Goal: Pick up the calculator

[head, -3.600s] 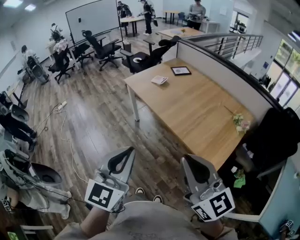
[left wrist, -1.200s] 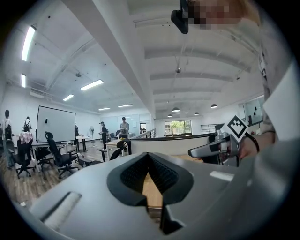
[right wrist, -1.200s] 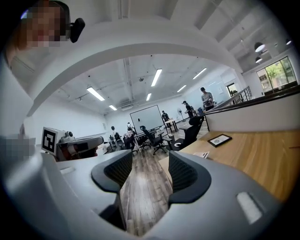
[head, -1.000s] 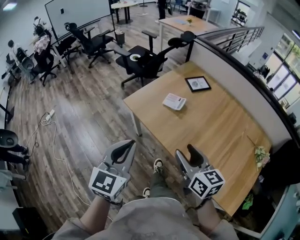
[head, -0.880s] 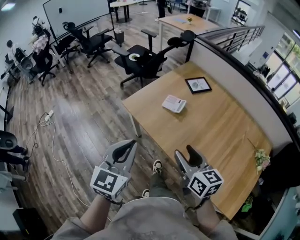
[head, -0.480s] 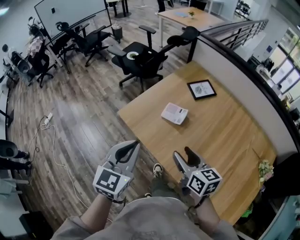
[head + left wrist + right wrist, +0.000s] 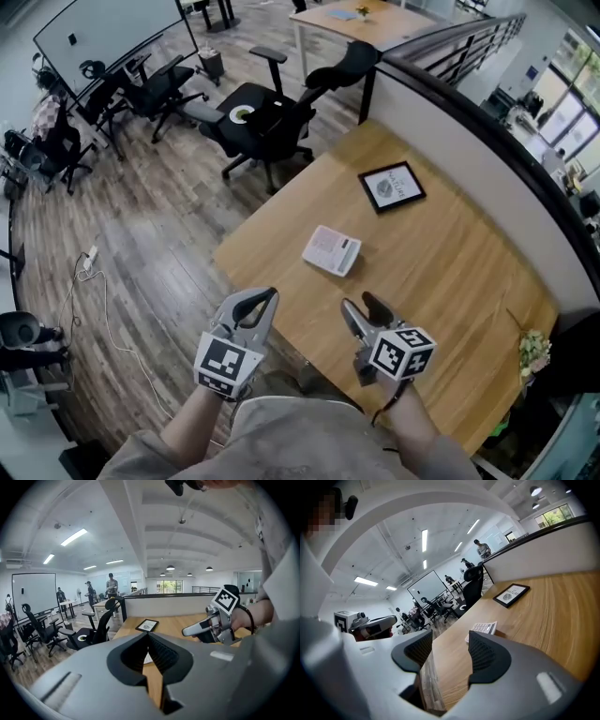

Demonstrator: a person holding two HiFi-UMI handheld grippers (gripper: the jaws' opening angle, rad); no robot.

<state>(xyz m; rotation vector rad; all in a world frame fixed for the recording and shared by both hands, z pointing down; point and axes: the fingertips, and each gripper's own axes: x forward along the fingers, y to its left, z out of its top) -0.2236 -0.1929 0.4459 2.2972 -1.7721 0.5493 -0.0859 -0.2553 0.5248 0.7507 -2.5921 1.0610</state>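
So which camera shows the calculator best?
Head view: the calculator lies whole on the table, seen from above. The right gripper view catches it partly behind a jaw; the left gripper view shows only a sliver.

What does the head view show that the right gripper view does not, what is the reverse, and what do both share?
Only the head view: the flowers at the table's edge, and the right gripper's own marker cube. Only the right gripper view: the ceiling lights. Both: the calculator, the framed picture, the left gripper and the whiteboard.
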